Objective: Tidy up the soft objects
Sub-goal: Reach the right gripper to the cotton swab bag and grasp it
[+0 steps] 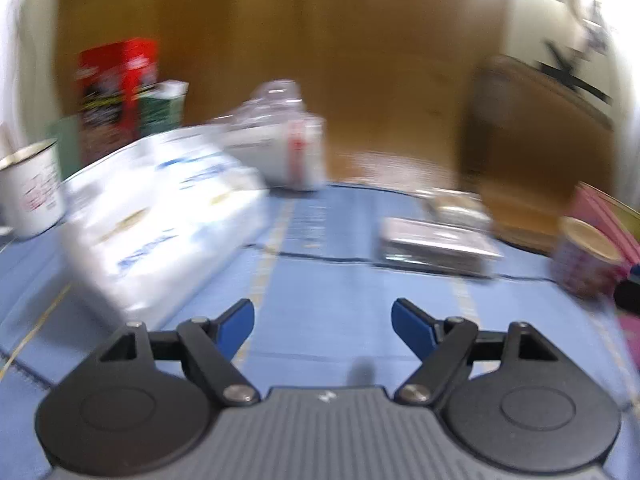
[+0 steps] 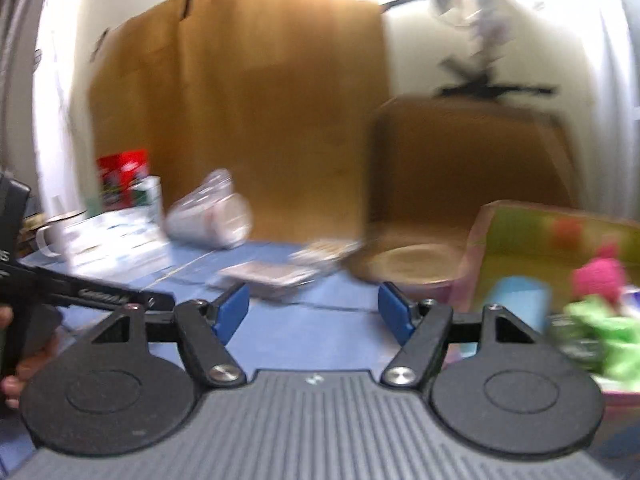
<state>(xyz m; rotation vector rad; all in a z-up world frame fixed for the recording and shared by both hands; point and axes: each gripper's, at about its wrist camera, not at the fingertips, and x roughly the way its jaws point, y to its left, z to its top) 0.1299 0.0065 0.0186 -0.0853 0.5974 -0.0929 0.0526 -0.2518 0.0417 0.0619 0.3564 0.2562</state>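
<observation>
Both views are motion-blurred. My left gripper (image 1: 323,324) hovers open over the blue tablecloth (image 1: 340,300), nothing between its blue pads. A big white plastic-wrapped pack (image 1: 160,220) lies ahead to its left, a smaller white pack with red print (image 1: 288,152) behind that. Flat silvery packets (image 1: 436,244) lie ahead on the right. My right gripper (image 2: 314,314) is open and empty too. Right of it, a pink box (image 2: 476,248) holds a pink soft toy (image 2: 598,276), a green soft thing (image 2: 596,332) and a light-blue one (image 2: 520,300).
A white mug (image 1: 30,192) and a red carton (image 1: 116,92) stand at the far left. A paper cup (image 1: 584,256) and an open cardboard box (image 1: 532,168) are on the right. A tall cardboard sheet (image 2: 240,112) backs the table. A person's hand (image 2: 16,376) holds a black tool frame (image 2: 92,294).
</observation>
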